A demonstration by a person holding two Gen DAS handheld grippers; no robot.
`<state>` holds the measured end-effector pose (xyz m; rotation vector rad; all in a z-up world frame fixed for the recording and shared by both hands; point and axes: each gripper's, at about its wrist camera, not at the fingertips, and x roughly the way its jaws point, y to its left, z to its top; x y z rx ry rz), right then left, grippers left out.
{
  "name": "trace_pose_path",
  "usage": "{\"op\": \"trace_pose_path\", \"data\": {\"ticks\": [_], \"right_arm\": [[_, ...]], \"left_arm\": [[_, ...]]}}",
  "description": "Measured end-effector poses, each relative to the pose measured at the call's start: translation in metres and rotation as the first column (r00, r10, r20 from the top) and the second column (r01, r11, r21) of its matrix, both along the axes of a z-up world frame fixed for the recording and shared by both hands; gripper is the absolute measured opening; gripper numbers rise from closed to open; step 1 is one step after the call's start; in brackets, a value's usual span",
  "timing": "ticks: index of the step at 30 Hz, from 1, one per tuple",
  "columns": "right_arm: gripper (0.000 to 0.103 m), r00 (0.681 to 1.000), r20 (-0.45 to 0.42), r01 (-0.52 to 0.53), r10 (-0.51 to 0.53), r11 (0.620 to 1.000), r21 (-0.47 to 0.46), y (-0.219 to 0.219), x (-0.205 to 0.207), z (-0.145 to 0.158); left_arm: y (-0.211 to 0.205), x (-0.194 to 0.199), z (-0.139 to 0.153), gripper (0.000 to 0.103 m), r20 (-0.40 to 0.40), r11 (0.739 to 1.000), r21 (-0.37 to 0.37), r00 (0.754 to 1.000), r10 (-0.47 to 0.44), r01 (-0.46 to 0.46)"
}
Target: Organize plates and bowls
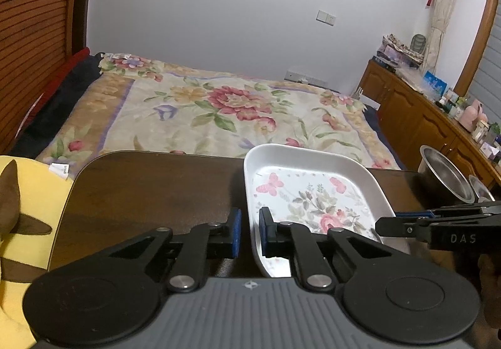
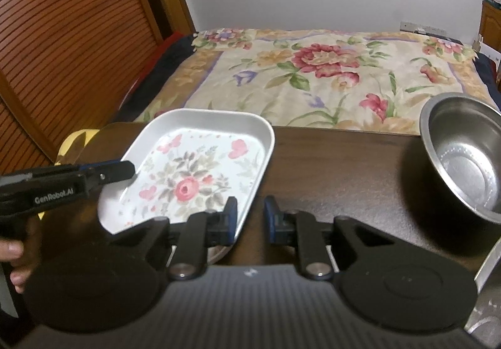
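Glossy white flower-printed tray (image 2: 200,130); shiny metal bowl (image 2: 463,158); dark polished wood table (image 2: 338,167); flowered cloth bedspread (image 2: 313,73).

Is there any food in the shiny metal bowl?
No, the metal bowl on the dark table looks empty; only its bare shiny bottom shows in the right wrist view.
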<state>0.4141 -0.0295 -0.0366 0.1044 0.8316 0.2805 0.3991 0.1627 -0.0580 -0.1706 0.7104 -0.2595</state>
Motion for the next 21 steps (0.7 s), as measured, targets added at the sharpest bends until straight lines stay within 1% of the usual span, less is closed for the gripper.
{"op": "trace_pose_path", "data": {"ticks": [2,3,4,8,11,21], "right_arm": [[0.020,1.000,0.003,-0.002,0.002,1.000,0.003,0.000,0.001,-0.001],[0.017,1.000,0.003,-0.005,0.005,1.000,0.007,0.000,0.001,-0.001],[0.011,1.000,-0.002,-0.010,0.011,1.000,0.014,0.000,0.000,-0.002],[0.011,0.999,-0.017,-0.038,0.038,0.999,0.026,0.000,-0.005,0.000],[0.011,0.998,-0.034,-0.056,0.058,0.996,0.062,-0.002,-0.014,0.001],[0.011,0.991,-0.013,-0.134,0.136,0.987,0.092,0.013,-0.067,0.028]], "left_arm": [[-0.001,0.001,-0.002,0.006,-0.009,1.000,-0.005,1.000,-0.009,0.009],[-0.001,0.001,-0.002,0.006,-0.009,1.000,-0.007,1.000,-0.014,0.014],[-0.001,0.000,-0.002,0.006,-0.011,1.000,-0.007,1.000,-0.017,0.017],[0.003,-0.011,0.000,0.006,-0.032,1.000,-0.003,0.999,-0.013,0.013],[0.008,-0.028,0.005,0.006,-0.041,1.000,-0.012,0.999,-0.023,0.022],[0.025,-0.107,0.030,0.008,-0.020,1.000,-0.016,1.000,-0.001,0.001]]}}
